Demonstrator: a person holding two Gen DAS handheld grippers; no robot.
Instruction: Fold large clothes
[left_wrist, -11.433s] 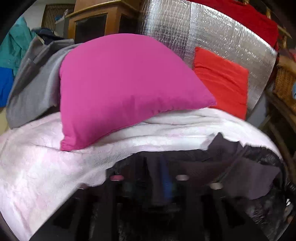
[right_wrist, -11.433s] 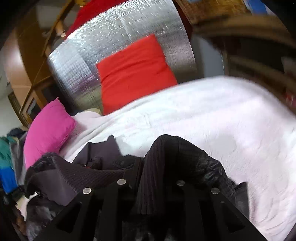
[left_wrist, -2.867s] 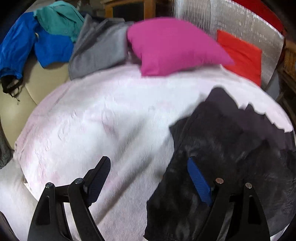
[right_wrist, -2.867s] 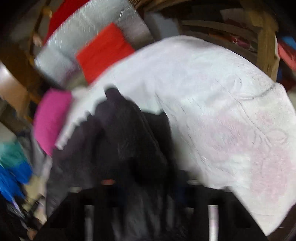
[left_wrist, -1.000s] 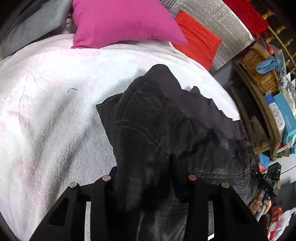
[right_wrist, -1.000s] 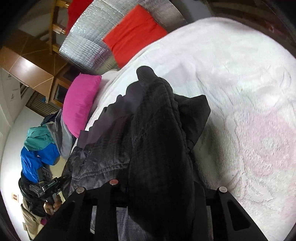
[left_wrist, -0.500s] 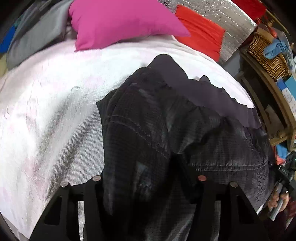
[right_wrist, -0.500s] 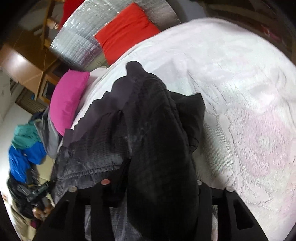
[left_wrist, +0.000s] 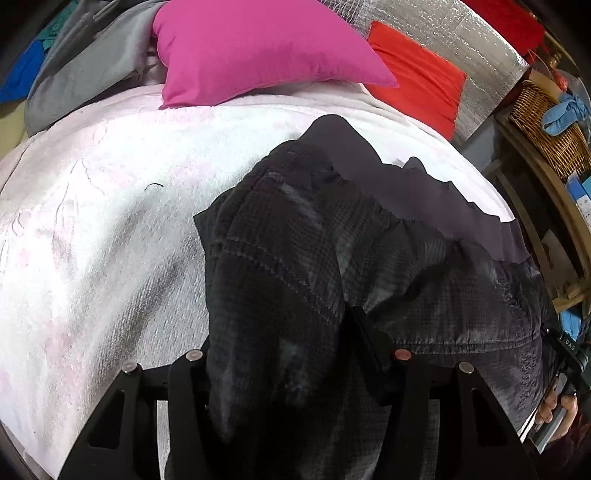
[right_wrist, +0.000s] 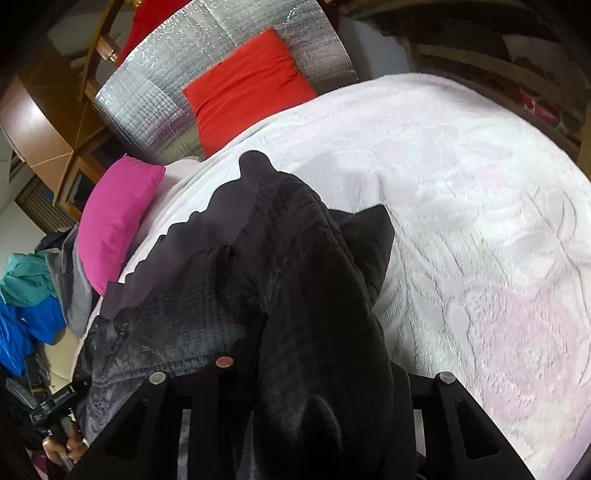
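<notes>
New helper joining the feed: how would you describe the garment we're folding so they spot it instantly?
Find the white blanket covering the bed, with a pink pillow and a red pillow at its far end. The dark jacket lies heaped on the blanket's near part. It is the only black, grid-textured fabric there, with a smooth, plain band along its far edge.

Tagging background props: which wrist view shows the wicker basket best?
Left wrist. The wicker basket sits at its right edge on a wooden shelf, weave clear, a blue cloth on top. The right wrist view shows no basket, only dark blurred shelving at its top right.
</notes>
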